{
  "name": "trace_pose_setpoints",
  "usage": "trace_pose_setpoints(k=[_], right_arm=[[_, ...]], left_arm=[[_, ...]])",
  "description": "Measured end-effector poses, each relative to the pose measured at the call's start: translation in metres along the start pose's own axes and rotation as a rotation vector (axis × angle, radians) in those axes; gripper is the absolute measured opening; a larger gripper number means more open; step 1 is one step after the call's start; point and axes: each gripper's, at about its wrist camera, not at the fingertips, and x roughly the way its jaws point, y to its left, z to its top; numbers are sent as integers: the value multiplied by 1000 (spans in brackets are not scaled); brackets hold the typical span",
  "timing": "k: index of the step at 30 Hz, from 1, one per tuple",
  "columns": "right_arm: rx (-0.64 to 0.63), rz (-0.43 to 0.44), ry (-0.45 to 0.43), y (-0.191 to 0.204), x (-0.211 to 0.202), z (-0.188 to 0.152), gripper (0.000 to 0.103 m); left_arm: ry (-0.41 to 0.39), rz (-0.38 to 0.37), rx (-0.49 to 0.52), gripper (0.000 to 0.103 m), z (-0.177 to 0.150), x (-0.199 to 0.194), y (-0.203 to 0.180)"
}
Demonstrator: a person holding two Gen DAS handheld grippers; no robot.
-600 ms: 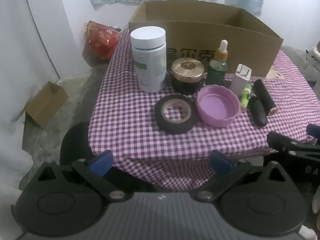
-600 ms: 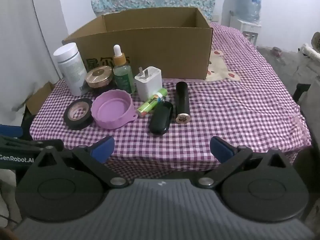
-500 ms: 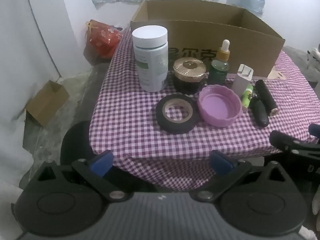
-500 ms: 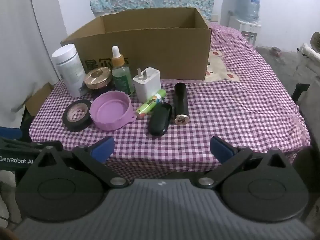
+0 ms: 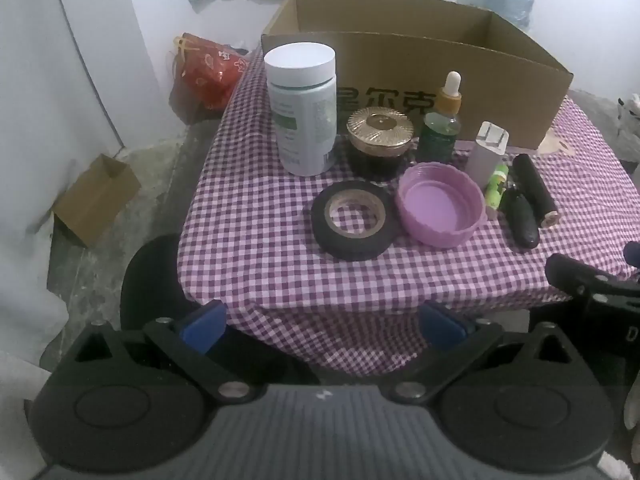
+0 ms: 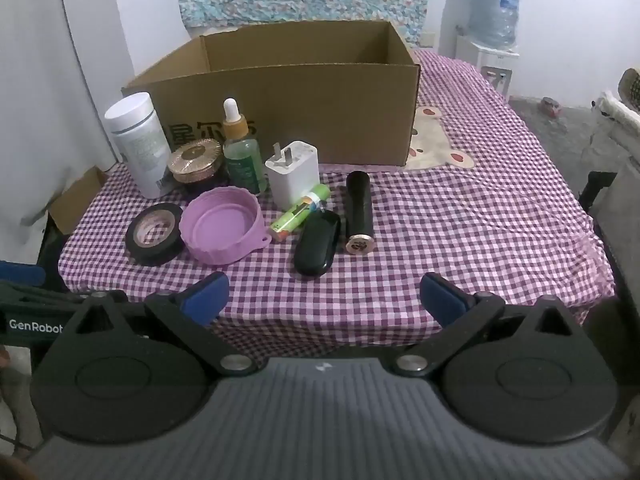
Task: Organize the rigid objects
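On the purple checked table (image 6: 460, 232) stand a white bottle (image 5: 302, 108), a gold-lidded jar (image 5: 378, 142), a green dropper bottle (image 5: 442, 124) and a white charger (image 6: 294, 178). In front lie a black tape roll (image 5: 354, 220), a purple lid (image 5: 440, 210), a green battery (image 6: 300, 216), a black oval case (image 6: 318, 248) and a black tube (image 6: 359, 212). An open cardboard box (image 6: 304, 92) stands behind them. My left gripper (image 5: 322, 326) and right gripper (image 6: 322, 294) are open and empty, held before the table's front edge.
A red bag (image 5: 206, 68) and a small cardboard box (image 5: 96, 198) lie on the floor at the left. A water bottle (image 6: 496, 8) stands on a stand at the back right. The right part of the table holds nothing.
Both grippers have moved slightly closer to the table; the objects look a little larger. Nothing on the table has moved.
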Motion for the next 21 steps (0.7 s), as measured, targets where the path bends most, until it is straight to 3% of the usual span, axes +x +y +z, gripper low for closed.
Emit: trace_pose_setpoints(k=[21], right_arm=[[-16,-8,-7,2,-3,1,102]], left_arm=[[-1,2,-9,103,5,-2,2]])
